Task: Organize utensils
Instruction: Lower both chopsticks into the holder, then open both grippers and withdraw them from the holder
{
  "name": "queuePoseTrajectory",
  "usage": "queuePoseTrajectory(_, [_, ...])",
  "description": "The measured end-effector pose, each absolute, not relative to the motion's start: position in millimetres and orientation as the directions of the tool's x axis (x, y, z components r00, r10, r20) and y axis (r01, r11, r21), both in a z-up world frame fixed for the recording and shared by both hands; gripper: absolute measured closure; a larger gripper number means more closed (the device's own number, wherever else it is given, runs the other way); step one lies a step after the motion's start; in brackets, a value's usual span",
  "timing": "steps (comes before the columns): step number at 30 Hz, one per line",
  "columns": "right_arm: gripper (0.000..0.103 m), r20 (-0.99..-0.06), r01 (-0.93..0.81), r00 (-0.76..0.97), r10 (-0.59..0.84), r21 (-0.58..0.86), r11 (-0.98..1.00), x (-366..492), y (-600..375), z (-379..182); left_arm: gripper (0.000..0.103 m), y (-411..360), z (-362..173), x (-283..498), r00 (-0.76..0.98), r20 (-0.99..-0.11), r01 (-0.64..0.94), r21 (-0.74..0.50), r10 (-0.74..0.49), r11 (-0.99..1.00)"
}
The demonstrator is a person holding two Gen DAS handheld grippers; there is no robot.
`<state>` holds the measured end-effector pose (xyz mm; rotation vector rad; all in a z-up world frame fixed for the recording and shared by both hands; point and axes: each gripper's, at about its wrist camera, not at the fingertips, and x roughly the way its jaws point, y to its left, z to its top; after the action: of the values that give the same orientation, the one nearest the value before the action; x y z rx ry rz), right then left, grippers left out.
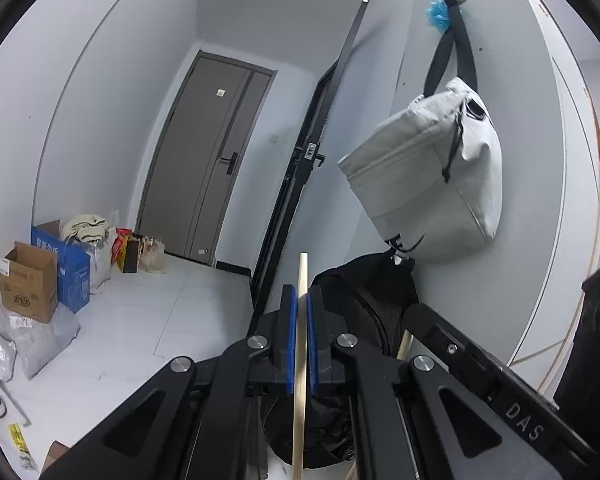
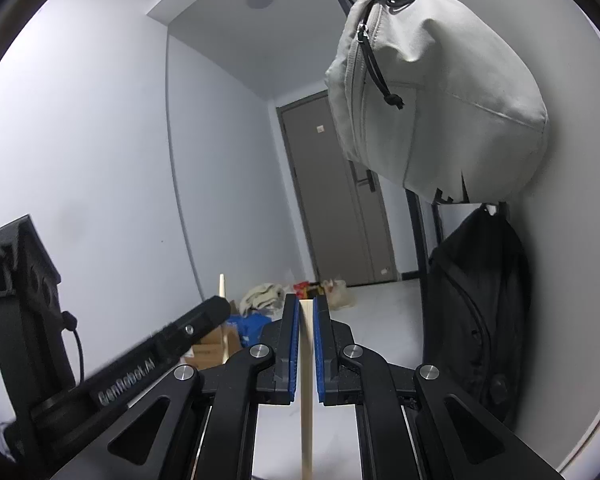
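Pointing level, each hand-held gripper (image 1: 301, 300) (image 2: 307, 305) clamps one upright chopstick (image 1: 300, 360) (image 2: 306, 380).

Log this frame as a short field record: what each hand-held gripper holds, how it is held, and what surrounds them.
left hand-held gripper: shut on a wooden chopstick, tip sticking up past the blue pads
right hand-held gripper: shut on a second wooden chopstick, tip about level with the pad ends
on wall: grey bag hanging, black backpack below it
background: brown door, cardboard boxes on the floor
utensil holder: none in view
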<state>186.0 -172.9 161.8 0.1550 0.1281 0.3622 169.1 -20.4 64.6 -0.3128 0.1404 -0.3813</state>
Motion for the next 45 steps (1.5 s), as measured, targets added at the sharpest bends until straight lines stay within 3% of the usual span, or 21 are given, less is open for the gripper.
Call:
queuePoseTrajectory(24, [0.097, -0.139, -0.342, 0.918, 0.370, 0.193, 0.920, 194.6, -181.9, 127.5, 0.102, -25.8, 34.6, 163.3, 0.909, -0.052, 0.383, -0.282, -0.413, 0.880])
queuePoseTrajectory(45, [0.095, -0.214, -0.406, 0.868, 0.449, 0.217, 0.888, 166.1, -196.7, 121.6, 0.102, -11.9, 35.6, 159.4, 0.719, -0.276, 0.534, -0.367, -0.637, 0.762])
